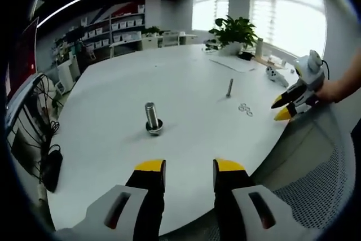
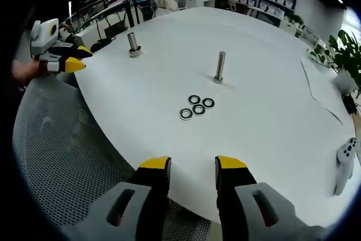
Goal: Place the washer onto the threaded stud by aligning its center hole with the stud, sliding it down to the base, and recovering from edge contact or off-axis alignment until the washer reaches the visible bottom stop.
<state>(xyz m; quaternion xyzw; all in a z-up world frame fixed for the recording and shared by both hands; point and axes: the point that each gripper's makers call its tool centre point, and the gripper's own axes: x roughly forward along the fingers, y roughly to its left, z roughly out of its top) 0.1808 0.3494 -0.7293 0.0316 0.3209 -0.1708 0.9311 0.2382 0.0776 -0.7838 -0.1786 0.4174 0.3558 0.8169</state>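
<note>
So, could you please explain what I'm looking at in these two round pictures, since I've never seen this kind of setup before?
There is no robot arm here. A person holds a two-jaw tool in each hand, and a fisheye camera rides on each tool, looking forward along its yellow-tipped jaws.

In the left gripper view, the left gripper rises from the bottom, open and empty. The right gripper comes in at the edge, in the person's hand.

In the right gripper view, the right gripper's own jaws stand at the bottom, also open and empty.

On the white table lie four washers in a cluster, a slim upright stud just beyond them, and a thicker bolt standing nearer the left gripper. Nothing is held yet.
</note>
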